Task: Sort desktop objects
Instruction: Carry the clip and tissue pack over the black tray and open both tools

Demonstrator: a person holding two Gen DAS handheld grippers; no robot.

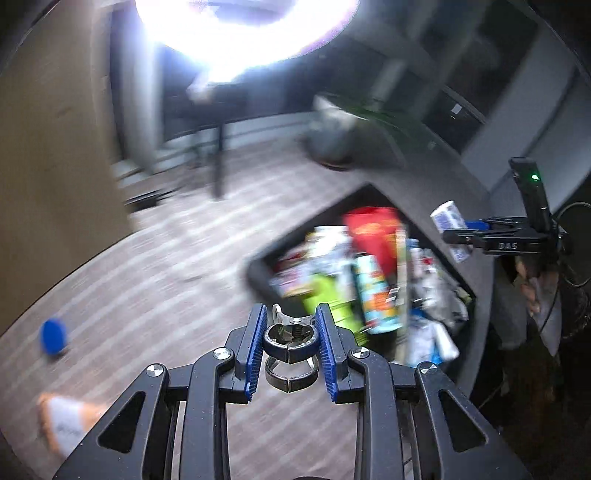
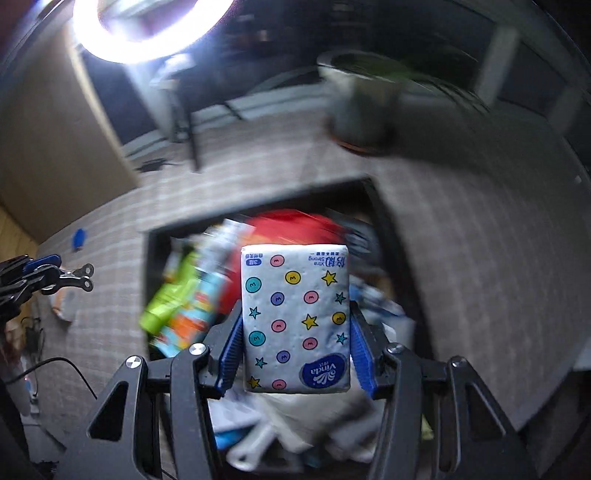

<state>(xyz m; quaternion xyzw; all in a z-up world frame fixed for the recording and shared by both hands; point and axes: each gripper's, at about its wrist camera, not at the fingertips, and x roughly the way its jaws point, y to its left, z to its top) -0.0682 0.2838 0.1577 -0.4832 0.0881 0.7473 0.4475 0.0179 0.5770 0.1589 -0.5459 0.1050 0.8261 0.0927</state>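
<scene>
- The left gripper [image 1: 291, 334], at the lower centre of the left wrist view, has its blue ribbed pads [image 1: 256, 343] pressed against a black and silver metal spring clip [image 1: 291, 345]; the jaws are closed on it, and the clip's chrome handles stick out past the fingertips.
- The same clip shows at the left edge of the right wrist view [image 2: 75, 278], held clear of the tablecloth.
- The right gripper [image 2: 295, 334], at the lower centre of the right wrist view, is clamped on a white pocket tissue pack printed with coloured dots and stars [image 2: 295, 321]; the blue pads touch both long sides of the pack, which stands upright between them.
- From the left wrist view the right gripper [image 1: 460, 230] is at the right edge, with the tissue pack [image 1: 448, 216] showing beyond its fingers.
- A dark rectangular bin [image 2: 402, 258] fills the middle of the right wrist view, directly behind the tissue pack, and holds blurred packets: a red bag [image 2: 295, 225] and a lime-green pouch [image 2: 166, 299] among them.
- In the left wrist view the bin [image 1: 258, 273] sits right of centre, just beyond the clip.
- A small blue round object [image 1: 53, 334] lies at the left on the checked tablecloth [image 1: 147, 277], well apart from the bin.
- An orange and white packet [image 1: 62, 421] lies at the lower left.
- A bright ring light [image 2: 147, 33] glares at the top of both views.
</scene>
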